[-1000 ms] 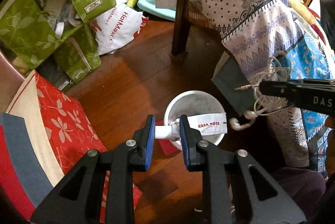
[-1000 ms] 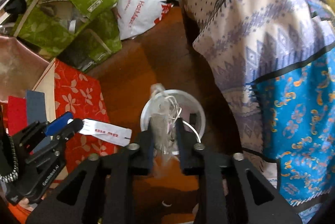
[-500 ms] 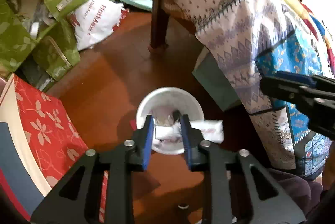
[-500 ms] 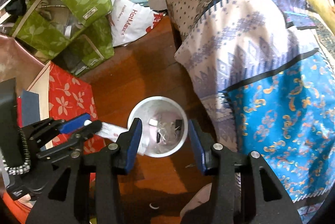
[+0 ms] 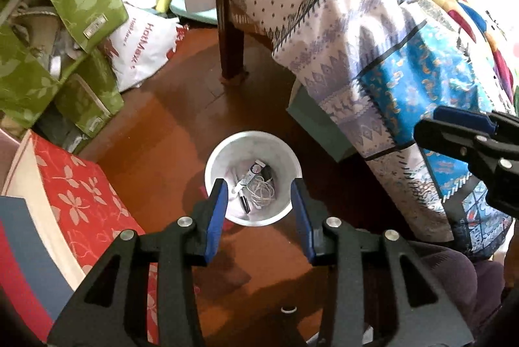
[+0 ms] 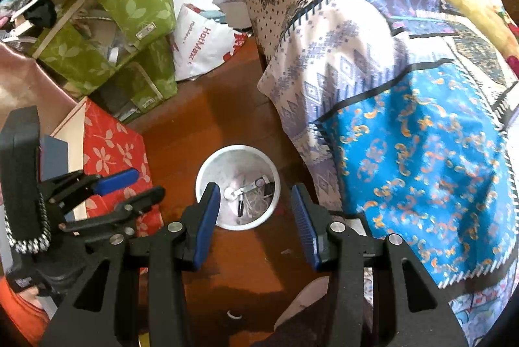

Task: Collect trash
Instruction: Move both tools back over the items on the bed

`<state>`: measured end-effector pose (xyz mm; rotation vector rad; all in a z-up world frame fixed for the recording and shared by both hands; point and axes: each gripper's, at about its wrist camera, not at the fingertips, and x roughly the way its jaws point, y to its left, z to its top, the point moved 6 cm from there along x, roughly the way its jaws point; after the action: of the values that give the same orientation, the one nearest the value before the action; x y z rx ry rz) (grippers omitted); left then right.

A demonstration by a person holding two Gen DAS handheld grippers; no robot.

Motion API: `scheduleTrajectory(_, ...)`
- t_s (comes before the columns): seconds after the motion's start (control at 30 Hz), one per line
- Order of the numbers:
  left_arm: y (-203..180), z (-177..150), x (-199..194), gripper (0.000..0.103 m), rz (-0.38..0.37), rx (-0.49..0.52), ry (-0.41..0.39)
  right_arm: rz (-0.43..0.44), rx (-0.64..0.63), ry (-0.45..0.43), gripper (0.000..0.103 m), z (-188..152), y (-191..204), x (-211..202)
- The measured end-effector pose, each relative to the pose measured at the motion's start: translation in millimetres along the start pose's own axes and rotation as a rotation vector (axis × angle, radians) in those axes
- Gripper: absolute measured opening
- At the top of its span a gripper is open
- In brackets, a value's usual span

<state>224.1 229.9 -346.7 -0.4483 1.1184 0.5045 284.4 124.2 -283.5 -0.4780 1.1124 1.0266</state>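
Observation:
A white round bin point(image 5: 223, 158) stands on the brown wooden floor, also in the right wrist view point(image 6: 207, 171). Inside it lie tangled white earphones point(image 5: 261, 192), a black pen point(image 5: 244, 203) and small white scraps. My left gripper point(image 5: 259, 206) is open and empty, held above the bin. My right gripper point(image 6: 256, 209) is open and empty, also above the bin. The left gripper shows at the left of the right wrist view point(image 6: 128, 188), and the right gripper at the right of the left wrist view point(image 5: 467, 136).
A table draped in patterned white and blue cloth point(image 5: 340, 38) stands right of the bin, with a dark wooden leg point(image 5: 231, 42). Green leaf-print boxes point(image 5: 65, 32), a white HotMax bag point(image 5: 146, 45) and a red floral box point(image 5: 74, 184) crowd the left.
Both grippers have opened and risen. The left let go of the white labelled packet and the right let go of the earphones; these now lie in the bin.

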Motion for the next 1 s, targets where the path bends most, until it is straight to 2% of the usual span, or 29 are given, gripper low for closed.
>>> scheduleTrajectory(0.23, -12.8, 9.1, -55.7, 0.04, 0.028, 0.027, -0.105, -0.003, 0.012, -0.094, 0.042, -5.1, -6.8, -50.5)
scheduleTrajectory(0.4, -36.9, 15.4, -96.3, 0.04, 0.015, 0.061, -0.181, -0.029, 0.017, -0.183, 0.042, -8.5, -15.5, -94.8)
scheduleTrajectory(0.6, -85.0, 28.9, -143.5, 0.04, -0.017, 0.133, -0.279, -0.079, 0.048, -0.308, 0.042, -16.0, -36.6, -154.3)
scheduleTrajectory(0.73, -128.4, 37.1, -172.1, 0.043, -0.064, 0.184, -0.339, -0.11, 0.088, -0.373, 0.042, -26.0, -61.8, -192.6)
scheduleTrajectory(1.0, -217.9, 43.1, -200.1, 0.05, -0.145, 0.314, -0.408, -0.244, 0.176, -0.479, 0.042, -57.7, -127.5, -257.4)
